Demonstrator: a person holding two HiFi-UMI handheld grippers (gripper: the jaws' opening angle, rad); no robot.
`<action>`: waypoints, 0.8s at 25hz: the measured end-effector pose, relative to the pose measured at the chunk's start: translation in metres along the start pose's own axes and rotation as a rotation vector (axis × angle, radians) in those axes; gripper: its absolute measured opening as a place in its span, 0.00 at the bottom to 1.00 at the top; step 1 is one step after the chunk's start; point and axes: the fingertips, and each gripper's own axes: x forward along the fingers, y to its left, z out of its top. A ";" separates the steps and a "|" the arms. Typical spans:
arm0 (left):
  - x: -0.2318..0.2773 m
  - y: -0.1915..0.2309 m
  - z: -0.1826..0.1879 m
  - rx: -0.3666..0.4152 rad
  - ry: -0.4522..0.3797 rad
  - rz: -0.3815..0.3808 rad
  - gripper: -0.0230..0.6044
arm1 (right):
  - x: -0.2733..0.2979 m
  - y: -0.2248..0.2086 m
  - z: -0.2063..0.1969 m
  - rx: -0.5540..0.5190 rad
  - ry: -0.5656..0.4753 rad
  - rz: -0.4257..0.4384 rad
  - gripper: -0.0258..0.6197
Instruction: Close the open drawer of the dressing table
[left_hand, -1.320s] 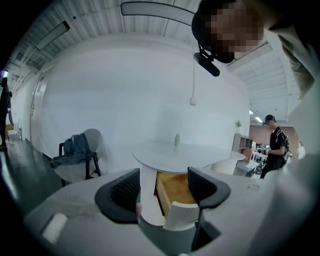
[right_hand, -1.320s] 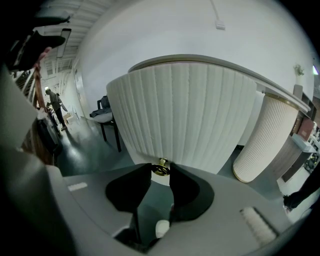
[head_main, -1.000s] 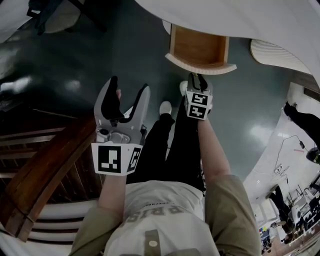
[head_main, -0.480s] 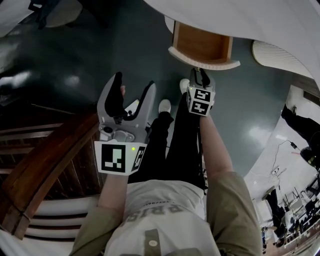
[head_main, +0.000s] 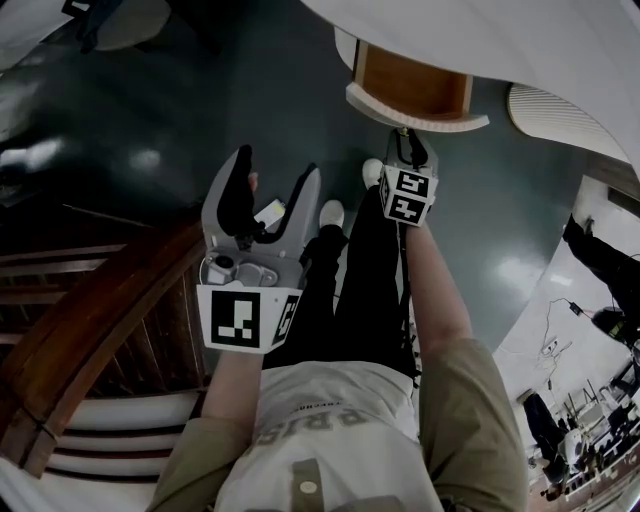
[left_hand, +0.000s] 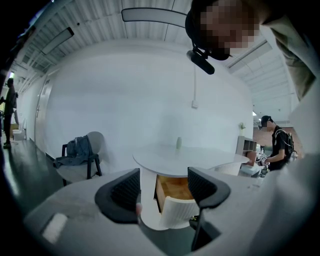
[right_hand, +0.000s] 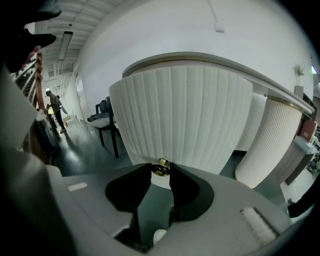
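Observation:
The dressing table's white top (head_main: 520, 40) fills the upper right of the head view. Its drawer (head_main: 410, 85) stands open, with a wooden inside and a curved ribbed white front (right_hand: 185, 120). My right gripper (head_main: 405, 137) is at that front. In the right gripper view its jaws (right_hand: 160, 173) are closed on the small brass knob (right_hand: 160, 168). My left gripper (head_main: 277, 175) hangs open in the air to the left, well back from the table, nothing between its fingers. From the left gripper (left_hand: 164, 181) view the drawer (left_hand: 176, 186) shows beyond the jaws.
A dark wooden stair rail (head_main: 90, 330) runs along the left. The person's legs and white shoes (head_main: 331, 213) are under the grippers. A chair with clothes (left_hand: 80, 152) stands left of the table, a bottle (left_hand: 179, 143) on its top, a ribbed white pillar (right_hand: 270, 140) at right.
My right gripper has moved toward the table with the knob, and the drawer shows less of its wooden inside. The left gripper has stayed where it was.

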 end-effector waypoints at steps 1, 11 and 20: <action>-0.001 0.001 0.000 0.001 -0.001 0.002 0.54 | 0.001 0.000 0.001 -0.002 -0.003 -0.001 0.22; -0.007 0.005 -0.007 -0.007 0.006 0.023 0.54 | 0.007 -0.006 0.011 -0.025 -0.031 -0.008 0.22; -0.003 0.007 -0.008 -0.007 0.003 0.025 0.54 | 0.014 -0.004 0.016 -0.023 -0.012 -0.002 0.22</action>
